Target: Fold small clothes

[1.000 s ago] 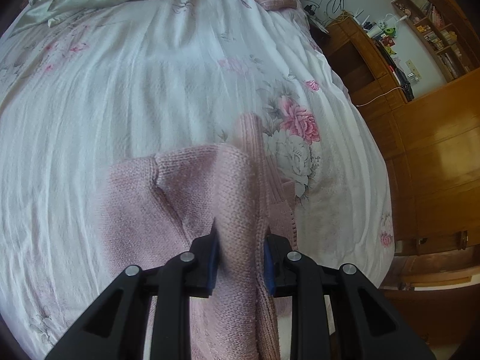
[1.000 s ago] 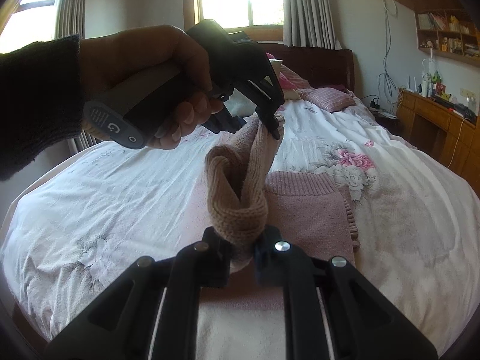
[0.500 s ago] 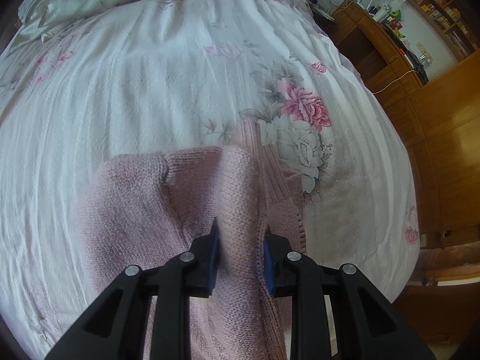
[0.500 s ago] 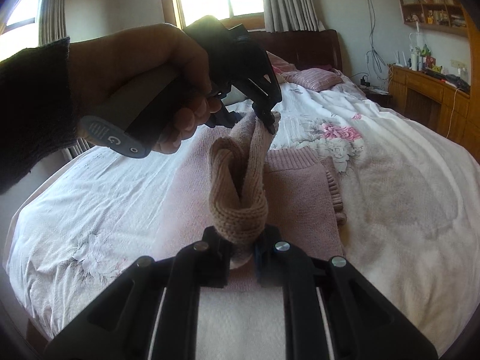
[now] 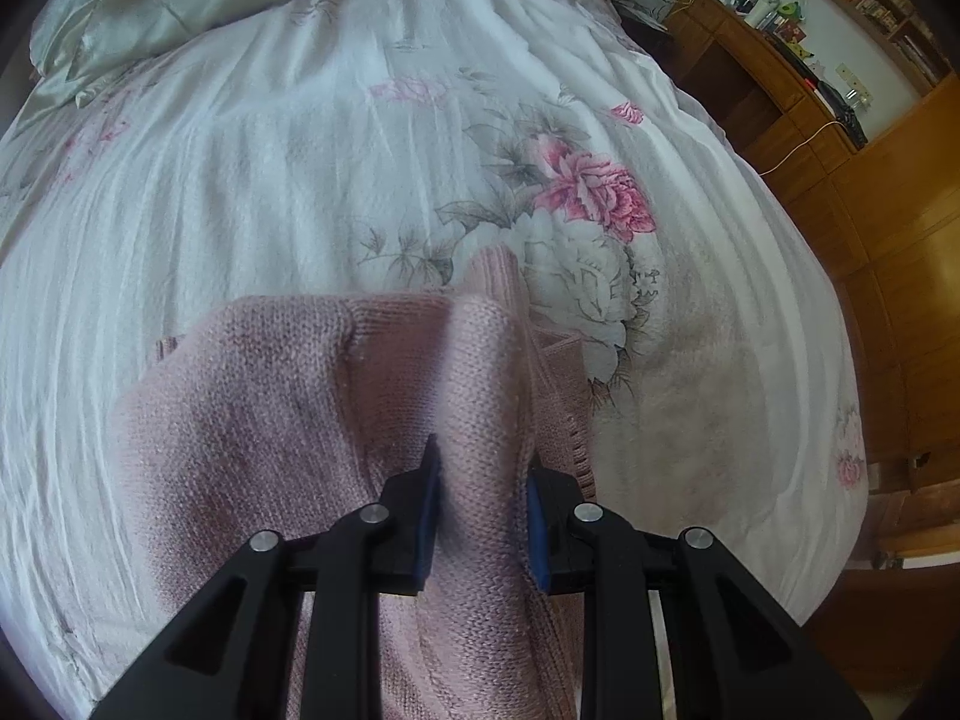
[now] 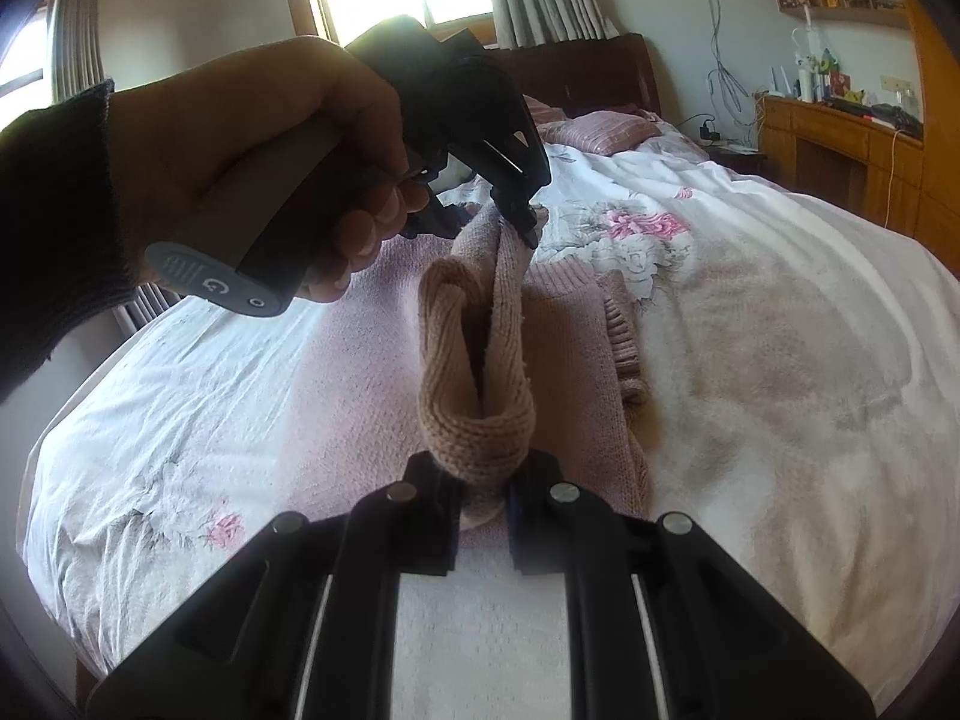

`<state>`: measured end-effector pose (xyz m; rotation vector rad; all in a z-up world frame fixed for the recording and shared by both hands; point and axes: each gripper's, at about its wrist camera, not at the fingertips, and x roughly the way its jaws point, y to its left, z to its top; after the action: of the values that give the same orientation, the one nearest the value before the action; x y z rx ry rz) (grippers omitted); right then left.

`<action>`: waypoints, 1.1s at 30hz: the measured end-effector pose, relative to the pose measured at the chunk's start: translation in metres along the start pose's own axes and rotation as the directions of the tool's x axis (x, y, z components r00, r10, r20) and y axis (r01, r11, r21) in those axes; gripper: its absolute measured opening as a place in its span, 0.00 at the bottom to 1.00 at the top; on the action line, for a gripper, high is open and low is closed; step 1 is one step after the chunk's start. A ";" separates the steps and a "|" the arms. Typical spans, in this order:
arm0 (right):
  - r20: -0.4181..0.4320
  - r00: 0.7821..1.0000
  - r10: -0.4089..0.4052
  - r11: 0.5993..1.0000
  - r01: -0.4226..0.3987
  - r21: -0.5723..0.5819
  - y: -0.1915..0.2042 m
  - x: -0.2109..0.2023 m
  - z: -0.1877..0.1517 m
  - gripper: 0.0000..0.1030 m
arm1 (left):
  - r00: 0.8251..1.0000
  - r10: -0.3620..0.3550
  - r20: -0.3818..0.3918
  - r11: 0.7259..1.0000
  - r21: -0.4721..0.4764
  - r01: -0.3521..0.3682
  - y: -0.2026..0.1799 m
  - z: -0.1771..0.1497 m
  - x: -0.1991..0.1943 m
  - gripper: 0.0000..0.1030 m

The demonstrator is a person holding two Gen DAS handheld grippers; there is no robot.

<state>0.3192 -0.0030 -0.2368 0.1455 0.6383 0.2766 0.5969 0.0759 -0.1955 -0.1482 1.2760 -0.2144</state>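
A bedroom, daylight behind the curtains, and under me the white rose-print bedspread with a wooden cabinet off beyond its far side. I take the big pink rose as my mark: the pink knitted sweater lies flat on the near side of it, its ribbed edge just short of the grey leaves. My left gripper pinches a raised ridge of the knit between its blue pads; my right gripper is clamped on the ribbed cuff of the sleeve, which hangs slack as a loop between the two tools, above the sweater's body. In the right view my hand wraps the left tool's handle. Over the last second the rose has slid nearer the middle of my left view and the pillows have come further into sight, while both pinches stayed as they were: I read that as the sleeve being carried along over the body without slipping. The fold looks under way, not finished; the sleeve has yet to be laid flat across the body on the near side of the rose
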 end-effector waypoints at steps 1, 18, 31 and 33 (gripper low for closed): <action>-0.002 1.000 -0.001 1.000 0.001 0.002 -0.002 0.000 -0.001 0.10 | 1.000 0.004 0.002 1.000 -0.002 -0.004 -0.001 0.000 0.001 0.23; -0.021 1.000 -0.007 0.999 0.008 0.038 -0.026 -0.002 -0.012 0.10 | 0.995 0.097 0.019 0.994 0.045 -0.098 -0.035 -0.008 0.020 0.23; -0.091 0.992 0.088 0.985 -0.073 0.155 -0.059 0.017 -0.028 0.10 | 0.981 0.188 0.044 0.979 0.066 -0.191 -0.050 -0.013 0.041 0.25; -0.099 0.989 0.114 0.979 -0.095 0.178 -0.065 0.020 -0.029 0.11 | 0.982 0.179 0.052 0.981 0.065 -0.182 -0.051 -0.013 0.041 0.28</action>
<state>0.3304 -0.0578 -0.2850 0.3331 0.7640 0.3320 0.5921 0.0164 -0.2254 0.0227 1.2265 -0.0987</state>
